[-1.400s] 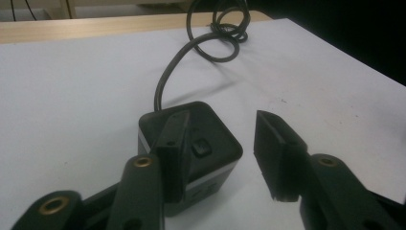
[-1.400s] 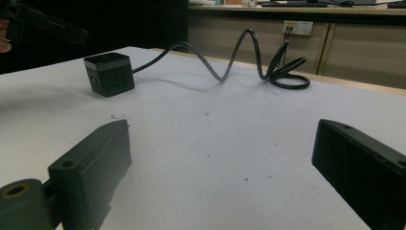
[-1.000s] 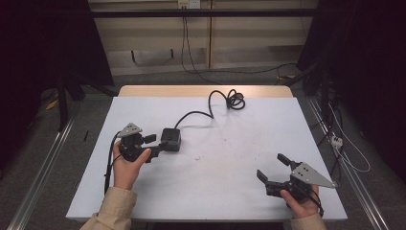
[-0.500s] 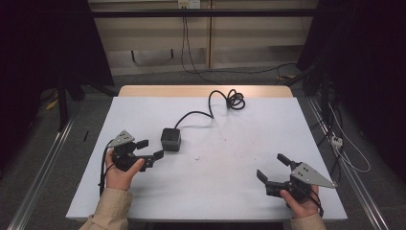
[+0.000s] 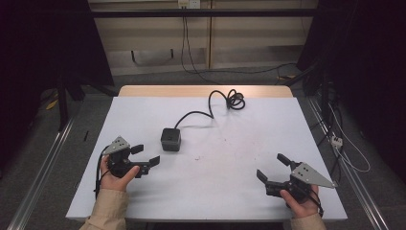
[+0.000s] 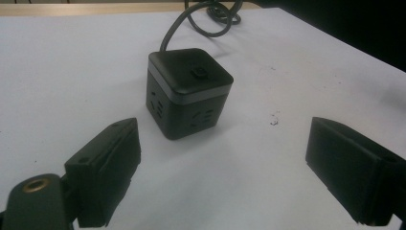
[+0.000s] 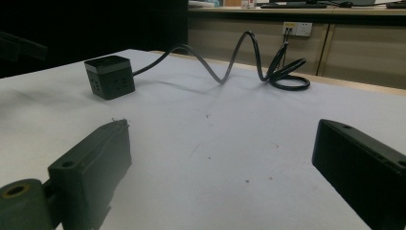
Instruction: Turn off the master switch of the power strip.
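Dark curtains and shadow close in both sides of the room, with pale cabinet fronts and a wall socket (image 5: 188, 4) along the top centre of the high view. Below them a white table (image 5: 239, 191) fills the middle of the frame, bare apart from faint specks. A black cube power strip (image 5: 170, 139) sits left of centre, its cable (image 5: 229, 99) coiling toward the upper middle. At lower left the left gripper (image 5: 146, 155) has just been opening its jaws, which stand wide with nothing between them, near the cube but apart from it. At lower right the right gripper (image 5: 273, 167) is spread wide too, holding nothing.
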Available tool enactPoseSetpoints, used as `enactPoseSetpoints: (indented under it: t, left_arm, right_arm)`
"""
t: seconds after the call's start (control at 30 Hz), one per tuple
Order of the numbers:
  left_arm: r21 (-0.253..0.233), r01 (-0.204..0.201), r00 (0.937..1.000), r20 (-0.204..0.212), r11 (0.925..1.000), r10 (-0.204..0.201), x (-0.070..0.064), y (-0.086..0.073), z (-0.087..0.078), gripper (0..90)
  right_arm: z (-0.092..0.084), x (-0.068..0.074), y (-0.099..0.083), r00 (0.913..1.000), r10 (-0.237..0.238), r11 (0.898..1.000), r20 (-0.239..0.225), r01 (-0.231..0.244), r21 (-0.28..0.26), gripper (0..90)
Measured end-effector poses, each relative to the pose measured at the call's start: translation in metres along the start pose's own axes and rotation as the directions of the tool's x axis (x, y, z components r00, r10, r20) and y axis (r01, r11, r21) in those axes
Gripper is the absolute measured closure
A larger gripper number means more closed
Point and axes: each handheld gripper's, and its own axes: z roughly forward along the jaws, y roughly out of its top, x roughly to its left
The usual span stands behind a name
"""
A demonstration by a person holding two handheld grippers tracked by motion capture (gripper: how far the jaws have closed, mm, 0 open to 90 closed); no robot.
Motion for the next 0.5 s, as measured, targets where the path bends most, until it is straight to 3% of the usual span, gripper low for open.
enactPoseSetpoints:
  t: [0.5]
  left_arm:
    - [0.0,-0.002,0.9997,-0.024,1.0,0.002,0.0037,-0.0098,-0.0066,8.4]
  right_arm:
    - [0.0002,-0.0007,-0.0004,1.0,0.003,1.0,0.002,-0.003,-0.002,5.6]
